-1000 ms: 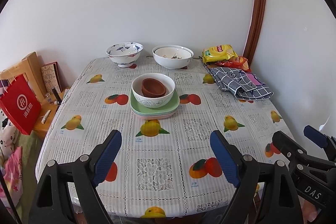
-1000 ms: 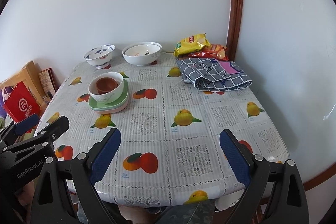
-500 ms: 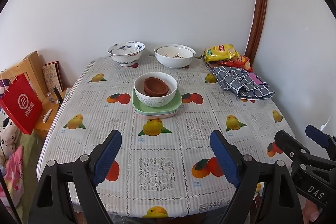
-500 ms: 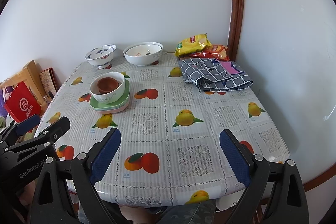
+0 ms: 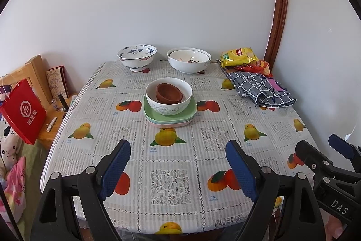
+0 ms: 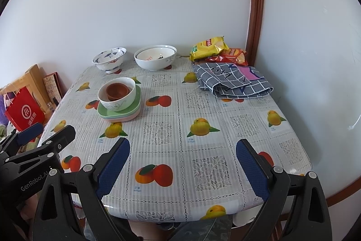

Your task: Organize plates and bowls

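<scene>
Brown cups (image 5: 169, 93) in white bowl (image 5: 168, 96) on green plates (image 5: 170, 113) | L gripper (image 5: 178, 167) wide, empty | R gripper (image 6: 183, 165) wide, empty

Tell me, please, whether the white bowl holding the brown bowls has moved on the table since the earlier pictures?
No. The white bowl sits on the green plate, beside the same orange print on the tablecloth; slight image shifts come from the camera.

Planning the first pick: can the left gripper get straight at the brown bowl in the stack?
Probably yes. The left gripper is open and empty, and bare tablecloth lies between it and the stack. The brown bowl sits nested in the white bowl, so the jaws must come from above.
</scene>
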Available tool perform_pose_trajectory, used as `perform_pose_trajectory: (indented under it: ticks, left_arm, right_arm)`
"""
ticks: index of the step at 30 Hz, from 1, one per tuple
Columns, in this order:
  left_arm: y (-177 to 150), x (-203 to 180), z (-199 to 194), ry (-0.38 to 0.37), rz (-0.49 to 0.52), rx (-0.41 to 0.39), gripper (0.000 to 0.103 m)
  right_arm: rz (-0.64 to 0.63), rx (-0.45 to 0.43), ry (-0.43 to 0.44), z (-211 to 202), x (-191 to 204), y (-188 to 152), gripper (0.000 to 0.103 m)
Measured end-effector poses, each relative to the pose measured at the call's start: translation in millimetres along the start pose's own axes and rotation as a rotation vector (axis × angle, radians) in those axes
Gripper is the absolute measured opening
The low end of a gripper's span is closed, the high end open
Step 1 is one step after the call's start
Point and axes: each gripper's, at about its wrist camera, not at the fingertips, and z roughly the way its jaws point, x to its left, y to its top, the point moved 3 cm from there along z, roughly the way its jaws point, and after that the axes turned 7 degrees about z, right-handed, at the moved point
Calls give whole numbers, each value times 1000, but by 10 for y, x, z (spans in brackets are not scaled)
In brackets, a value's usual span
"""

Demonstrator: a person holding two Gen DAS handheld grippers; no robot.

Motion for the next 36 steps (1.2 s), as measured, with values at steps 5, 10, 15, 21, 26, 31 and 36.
perform_pose_trajectory:
  ticks: [5,10,15,21,26,31,36]
  left_arm:
    - [-2,-3,2,-1,0,-1,86]
    - [-2,-8,-8,0,0,-1,86]
    - [2,-17,-11,-2,3,-1,86]
    - [1,-18,-15,-1,4,-4,86]
    - [-3,-18,-13,0,2,-5,86]
    - [-2,-17,-13,1,5,-3,86]
    - [11,-22,-3,1,7,-2,86]
  right_arm:
    - [2,-3,2,-2,-1,2,94]
    - [2,-5,1,-9,-7,6,94]
    - [4,-6,3,-15,-16,10,94]
    - [4,-6,3,-16,-21,15,94]
    - [5,-7,4,-20,-21,19,94]
    - [3,-7,3,-21,-23,21,94]
    - [2,-6,1,-10,-22,28,94]
